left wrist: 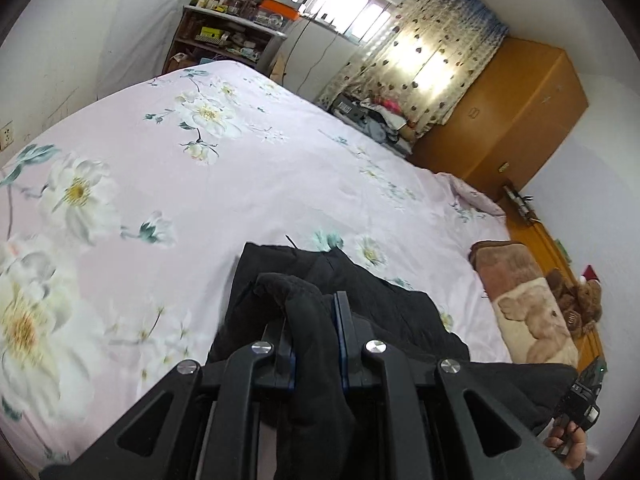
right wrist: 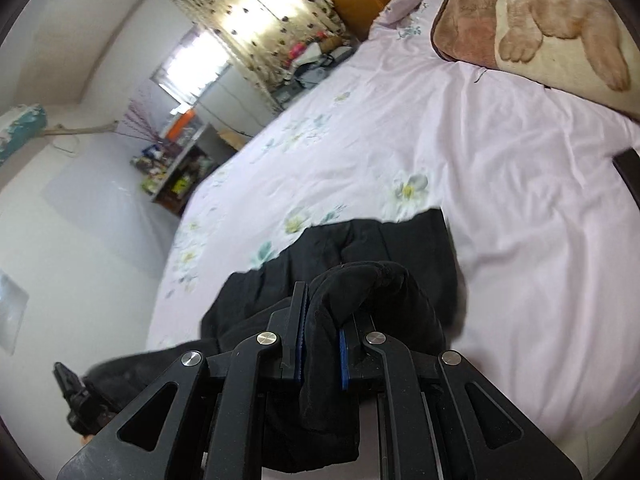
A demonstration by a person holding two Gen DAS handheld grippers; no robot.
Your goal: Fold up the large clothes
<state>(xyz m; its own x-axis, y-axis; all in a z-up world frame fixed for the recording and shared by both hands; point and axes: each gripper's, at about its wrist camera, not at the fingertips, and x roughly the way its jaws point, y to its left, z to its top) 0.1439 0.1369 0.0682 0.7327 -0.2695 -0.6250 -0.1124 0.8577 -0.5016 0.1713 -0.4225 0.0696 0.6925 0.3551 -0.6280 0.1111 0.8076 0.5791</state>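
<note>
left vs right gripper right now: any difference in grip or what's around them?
The left gripper has black fabric draped between its pads, with the garment's bulk lying ahead and to its right; the right gripper has a thick roll of the black garment arching over its right finger. The pillow lies far right of the left gripper, but ahead-right of the right gripper. Shared: both shut on the same garment over the floral bedsheet.
</note>
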